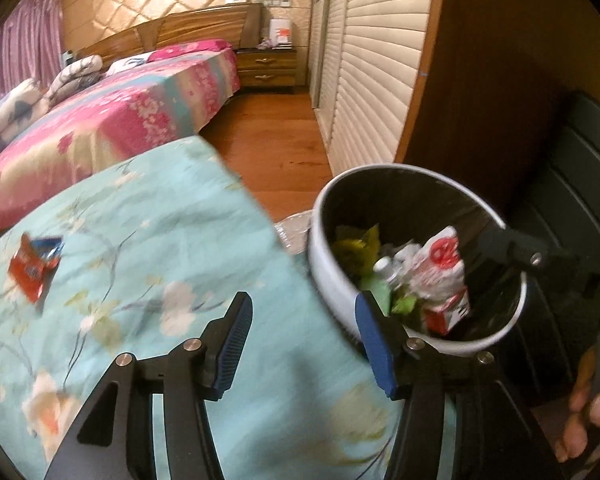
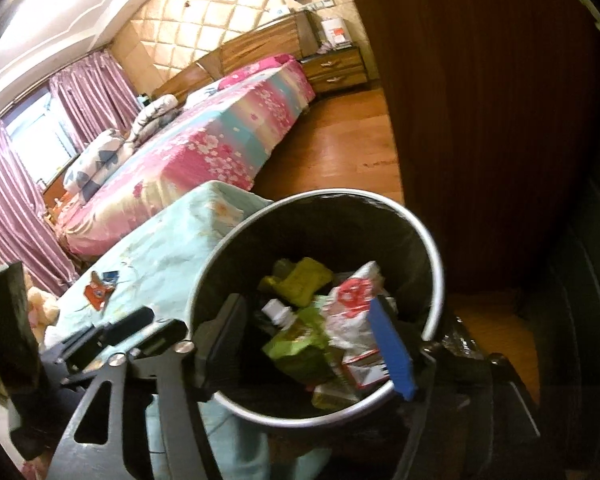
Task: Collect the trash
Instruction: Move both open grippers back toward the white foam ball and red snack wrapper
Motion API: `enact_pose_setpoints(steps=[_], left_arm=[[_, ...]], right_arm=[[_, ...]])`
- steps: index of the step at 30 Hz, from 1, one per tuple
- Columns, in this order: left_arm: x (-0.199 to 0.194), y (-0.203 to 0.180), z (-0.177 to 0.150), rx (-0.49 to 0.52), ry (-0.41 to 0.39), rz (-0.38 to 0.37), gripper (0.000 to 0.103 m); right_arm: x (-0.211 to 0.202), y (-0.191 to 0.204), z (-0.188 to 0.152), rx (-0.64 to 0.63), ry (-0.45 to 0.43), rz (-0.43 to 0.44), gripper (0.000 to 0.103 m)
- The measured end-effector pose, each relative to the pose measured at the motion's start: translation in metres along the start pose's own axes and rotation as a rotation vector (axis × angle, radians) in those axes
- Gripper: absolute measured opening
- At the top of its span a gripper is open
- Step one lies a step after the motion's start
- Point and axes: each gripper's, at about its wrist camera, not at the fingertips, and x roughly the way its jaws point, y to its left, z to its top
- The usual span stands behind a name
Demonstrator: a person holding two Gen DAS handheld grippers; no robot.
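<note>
Holding both my grippers, left [image 1: 300, 344] and right [image 2: 308, 344], apart and empty over the bin [image 2: 436, 264] right below them, I think that drop is done, so next I must reach the red wrapper [image 1: 34, 266] far left on the blanket [image 1: 172, 216].

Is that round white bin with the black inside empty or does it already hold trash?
Partly filled: the round white bin holds wrappers, including a red-and-white bag.
</note>
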Motion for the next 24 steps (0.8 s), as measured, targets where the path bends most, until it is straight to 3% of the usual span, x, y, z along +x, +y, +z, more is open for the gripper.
enact_pose_setpoints(steps=[4,6,24], left_arm=[[-0.012,0.023,-0.018,-0.047,0.002,0.025,0.057],[-0.02,0.038,-0.026,-0.075,-0.005,0.048,0.064],[-0.081,0.147,-0.084,-0.328,-0.035,0.255,0.066]], right_arm=[[0.001,0.021,-0.006,-0.025,-0.002,0.032,0.079],[0.004,0.034,-0.01,-0.041,-0.001,0.052,0.083],[0.047,0.137,-0.044,-0.177,0.056,0.185,0.087]])
